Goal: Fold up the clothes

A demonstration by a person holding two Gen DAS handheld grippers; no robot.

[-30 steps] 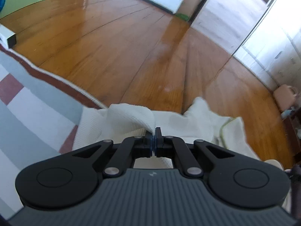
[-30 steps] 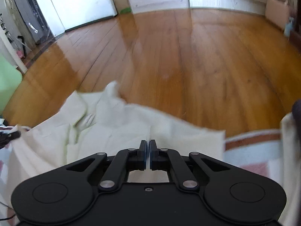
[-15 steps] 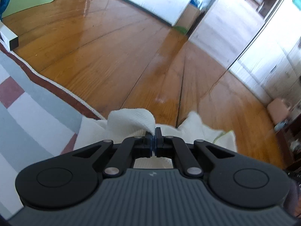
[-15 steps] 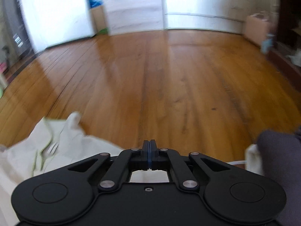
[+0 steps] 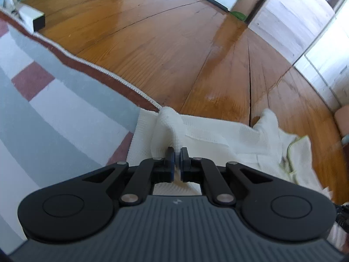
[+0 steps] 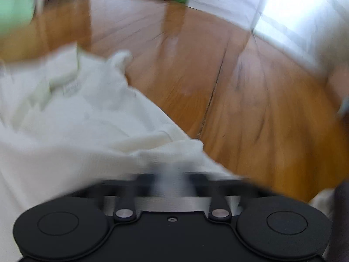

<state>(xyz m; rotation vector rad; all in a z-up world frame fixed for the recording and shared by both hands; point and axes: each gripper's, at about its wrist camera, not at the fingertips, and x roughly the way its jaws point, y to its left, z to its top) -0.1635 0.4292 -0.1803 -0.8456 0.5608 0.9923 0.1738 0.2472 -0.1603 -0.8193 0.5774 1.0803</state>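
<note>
A white knit garment (image 5: pixel 218 131) lies crumpled across the edge of a striped rug (image 5: pixel 54 109) and the wooden floor (image 5: pixel 174 54). My left gripper (image 5: pixel 177 152) is shut on a raised fold of it at its left end. In the blurred right wrist view the same garment (image 6: pixel 76 120) spreads to the left, and its near edge runs up to my right gripper (image 6: pixel 172 172). That gripper's jaws are closing to shut, seemingly on this edge. Blur hides the pads themselves.
A white box with a black end (image 5: pixel 32 18) sits at the rug's far edge. A cardboard box (image 5: pixel 246 0) and white cupboards stand at the back, a pink object (image 5: pixel 342 118) at the right. Something dark (image 6: pixel 340 207) fills the right wrist view's lower right corner.
Both grippers have sunk toward the floor with the garment. The right one rolled and swung, so the garment now fills the left of its view. The left grip stays shut on the fold.
</note>
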